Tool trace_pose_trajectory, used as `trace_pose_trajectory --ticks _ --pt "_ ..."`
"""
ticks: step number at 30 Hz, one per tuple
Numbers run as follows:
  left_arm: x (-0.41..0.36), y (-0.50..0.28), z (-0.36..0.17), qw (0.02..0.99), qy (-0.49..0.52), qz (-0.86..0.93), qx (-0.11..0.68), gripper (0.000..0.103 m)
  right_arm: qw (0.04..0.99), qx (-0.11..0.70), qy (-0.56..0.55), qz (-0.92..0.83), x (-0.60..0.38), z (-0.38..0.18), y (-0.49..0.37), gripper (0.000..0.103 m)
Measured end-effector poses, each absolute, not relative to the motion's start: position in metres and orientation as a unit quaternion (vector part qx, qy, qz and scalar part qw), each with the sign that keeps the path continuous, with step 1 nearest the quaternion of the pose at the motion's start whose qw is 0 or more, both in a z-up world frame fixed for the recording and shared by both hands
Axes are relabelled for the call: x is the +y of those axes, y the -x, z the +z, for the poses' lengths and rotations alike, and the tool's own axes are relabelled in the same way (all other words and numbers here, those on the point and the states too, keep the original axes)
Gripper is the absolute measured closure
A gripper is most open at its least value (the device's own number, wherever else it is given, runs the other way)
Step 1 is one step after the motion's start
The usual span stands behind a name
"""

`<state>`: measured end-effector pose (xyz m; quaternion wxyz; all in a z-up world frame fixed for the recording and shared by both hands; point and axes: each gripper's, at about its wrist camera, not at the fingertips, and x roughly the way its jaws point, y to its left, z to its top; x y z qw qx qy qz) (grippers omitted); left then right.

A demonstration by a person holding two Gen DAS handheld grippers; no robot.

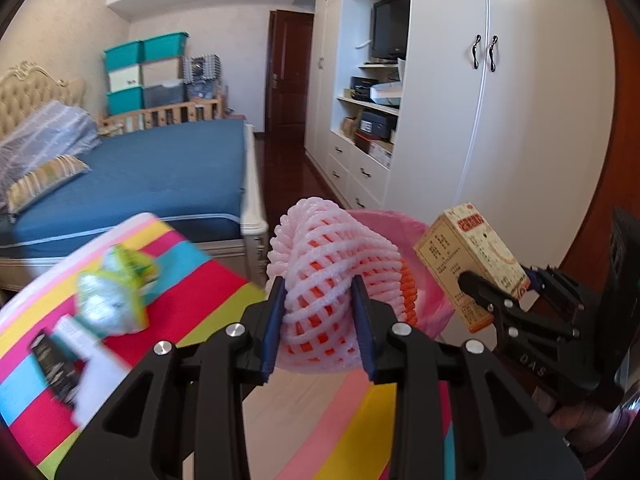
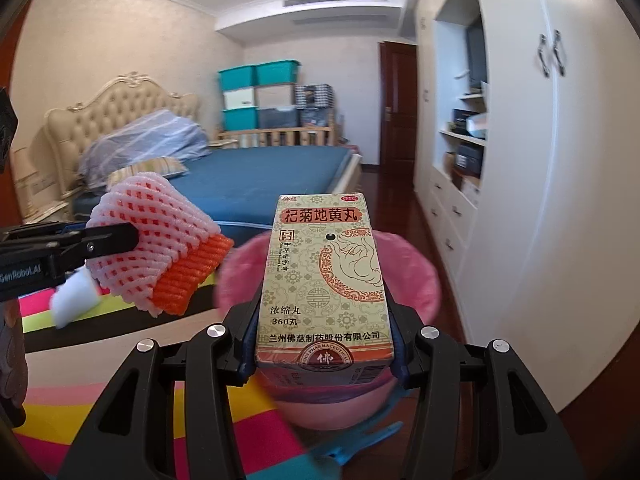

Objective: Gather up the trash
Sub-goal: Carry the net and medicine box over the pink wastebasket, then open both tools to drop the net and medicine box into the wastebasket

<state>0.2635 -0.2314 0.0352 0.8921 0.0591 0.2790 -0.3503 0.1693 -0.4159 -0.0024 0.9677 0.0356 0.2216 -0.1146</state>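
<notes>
Both grippers loaded, pink bin [image 2: 404,280] dead ahead.
R gripper [image 2: 324,344] clamps upright medicine box [image 2: 320,276] w/ bin just beyond, nearer; L gripper [image 1: 320,320] pinches foam fruit net [image 1: 332,272], left of bin.

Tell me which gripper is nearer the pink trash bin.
Right. The right gripper holds the medicine box directly over the pink bin; the left gripper, with the foam net, is beside it.
</notes>
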Motion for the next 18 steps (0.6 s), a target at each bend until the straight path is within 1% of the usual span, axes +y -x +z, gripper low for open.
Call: trace_pose_trajectory --ticks 7,9,10,12,15,17,18 --pt "-0.288 -0.299 0.027 0.881 -0.042 -0.365 0.298 0.068 0.963 0.225 -0.065 -0.136 -0.459 -0.006 -0.194 0.053" --pt "-0.3 -0.306 0.023 0.883 -0.037 -0.364 0.295 0.059 0.963 0.223 -0.077 -0.132 -0.468 -0.009 -0.203 0.053" --pt "-0.305 -0.31 0.02 0.887 -0.039 -0.357 0.291 0.04 0.963 0.221 -0.081 -0.129 -0.472 -0.011 -0.208 0.051" --pt "-0.306 -0.318 0.016 0.894 -0.041 -0.336 0.293 0.019 0.962 0.22 -0.087 -0.139 -0.479 -0.013 -0.214 0.029" --pt "-0.288 -0.322 0.009 0.903 -0.036 -0.304 0.303 0.019 0.961 0.216 -0.101 -0.143 -0.486 -0.015 -0.211 0.029" --pt "-0.269 -0.319 0.007 0.91 -0.042 -0.282 0.302 0.011 0.961 0.217 -0.093 -0.142 -0.483 -0.016 -0.207 0.029" --pt "-0.259 -0.316 0.007 0.915 -0.045 -0.27 0.298 0.009 0.961 0.22 -0.088 -0.14 -0.482 -0.018 -0.205 0.029"
